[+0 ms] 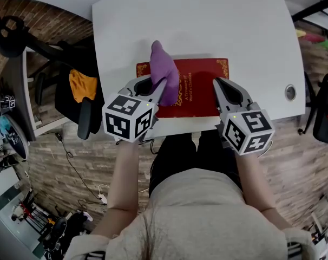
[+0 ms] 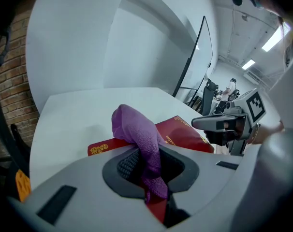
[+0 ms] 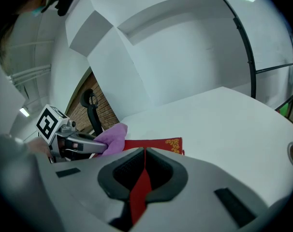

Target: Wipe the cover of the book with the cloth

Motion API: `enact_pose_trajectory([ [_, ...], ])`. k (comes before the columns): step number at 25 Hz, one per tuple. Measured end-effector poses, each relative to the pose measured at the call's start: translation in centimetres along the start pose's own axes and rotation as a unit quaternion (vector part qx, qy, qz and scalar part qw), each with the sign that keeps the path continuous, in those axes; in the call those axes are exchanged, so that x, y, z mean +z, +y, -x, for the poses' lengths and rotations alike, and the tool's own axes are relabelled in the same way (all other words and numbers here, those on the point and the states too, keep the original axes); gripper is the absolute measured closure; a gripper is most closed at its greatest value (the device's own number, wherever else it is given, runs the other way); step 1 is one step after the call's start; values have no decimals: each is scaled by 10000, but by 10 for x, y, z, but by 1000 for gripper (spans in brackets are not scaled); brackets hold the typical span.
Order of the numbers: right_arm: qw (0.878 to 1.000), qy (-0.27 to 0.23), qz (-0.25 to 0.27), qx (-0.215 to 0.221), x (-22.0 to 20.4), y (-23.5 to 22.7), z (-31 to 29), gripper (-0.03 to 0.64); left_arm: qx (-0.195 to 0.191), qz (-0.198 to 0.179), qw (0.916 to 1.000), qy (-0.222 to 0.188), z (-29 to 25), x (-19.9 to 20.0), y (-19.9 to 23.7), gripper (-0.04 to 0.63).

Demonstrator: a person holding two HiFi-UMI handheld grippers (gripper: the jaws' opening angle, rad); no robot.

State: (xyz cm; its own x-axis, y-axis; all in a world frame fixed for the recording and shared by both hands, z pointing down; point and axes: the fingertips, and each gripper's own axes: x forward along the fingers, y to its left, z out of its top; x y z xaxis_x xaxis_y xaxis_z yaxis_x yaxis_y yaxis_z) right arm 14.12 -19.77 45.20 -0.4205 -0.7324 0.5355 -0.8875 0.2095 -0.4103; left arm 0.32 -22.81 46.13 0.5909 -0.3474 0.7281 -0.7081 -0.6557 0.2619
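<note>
Lying at the tabletop's (image 1: 207, 26) near edge, the book (image 1: 199, 88) has the cloth (image 1: 165, 69) on its left part, pinched in the left gripper (image 1: 162, 86). The right gripper (image 1: 218, 84), jaws together and empty, is over its right side. Wiping looks barely started.

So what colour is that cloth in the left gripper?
Purple. The cloth shows best in the left gripper view, pinched between the jaws.

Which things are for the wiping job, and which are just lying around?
For the job: purple cloth, red book, left gripper, right gripper.
Just lying about: black chair, orange thing on it.
</note>
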Motion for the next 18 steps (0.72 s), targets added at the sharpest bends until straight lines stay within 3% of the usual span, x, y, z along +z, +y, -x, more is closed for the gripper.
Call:
enact_pose_trajectory([
  [18,9999,111,8,-25,-7,-28,15,594,-161,-153,9997,70,-26,14,-36,528],
])
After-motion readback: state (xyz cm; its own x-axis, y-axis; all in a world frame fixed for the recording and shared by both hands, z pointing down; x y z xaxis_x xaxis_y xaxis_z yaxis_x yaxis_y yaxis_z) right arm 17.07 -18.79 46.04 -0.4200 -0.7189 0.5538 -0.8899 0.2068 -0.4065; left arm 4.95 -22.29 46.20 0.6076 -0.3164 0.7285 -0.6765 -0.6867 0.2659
